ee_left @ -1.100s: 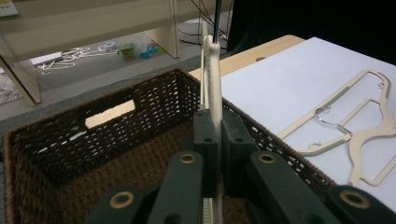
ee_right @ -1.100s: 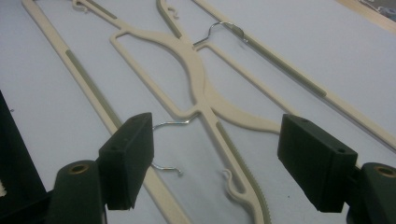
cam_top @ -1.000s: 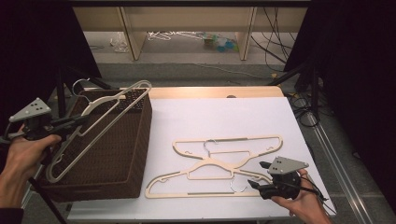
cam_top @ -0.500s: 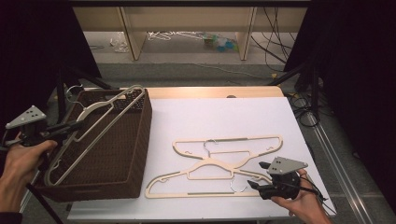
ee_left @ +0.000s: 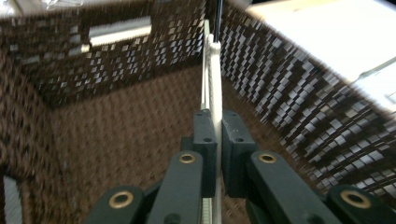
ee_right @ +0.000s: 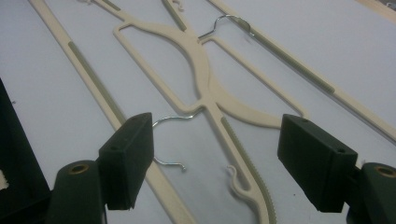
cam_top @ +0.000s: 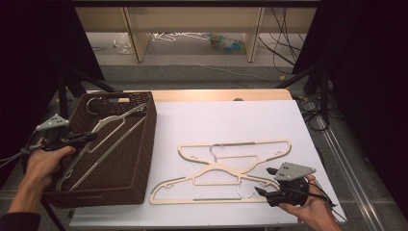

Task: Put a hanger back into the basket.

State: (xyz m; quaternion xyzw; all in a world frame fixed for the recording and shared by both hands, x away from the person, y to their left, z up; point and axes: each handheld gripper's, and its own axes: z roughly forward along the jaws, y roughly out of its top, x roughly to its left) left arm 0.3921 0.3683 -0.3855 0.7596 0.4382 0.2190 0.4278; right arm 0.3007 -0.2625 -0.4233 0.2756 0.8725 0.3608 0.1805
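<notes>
Hanger in left tool: cream plastic clothes hanger with a metal hook [cam_top: 108, 132], clamped edge-on between the jaws of the left tool [ee_left: 215, 140]; it lies tilted inside the dark brown woven wicker basket [cam_top: 144, 144] at the left of the counter, hook toward the far wall.
Reason for hold: thin edge pinched so the flat frame can slide down between the basket walls; judged mid-placement, not released.
Right tool [ee_right: 215, 158]: jaws wide apart, hovering low over the near-right hangers, likely lined up for the next pick.
Remaining hangers: two cream plastic hangers [cam_top: 231, 166] overlapping flat on the white counter [cam_top: 216, 115], hooks interleaved.
Look: slim, matte, notched shoulders, ridged trouser bar.
</notes>
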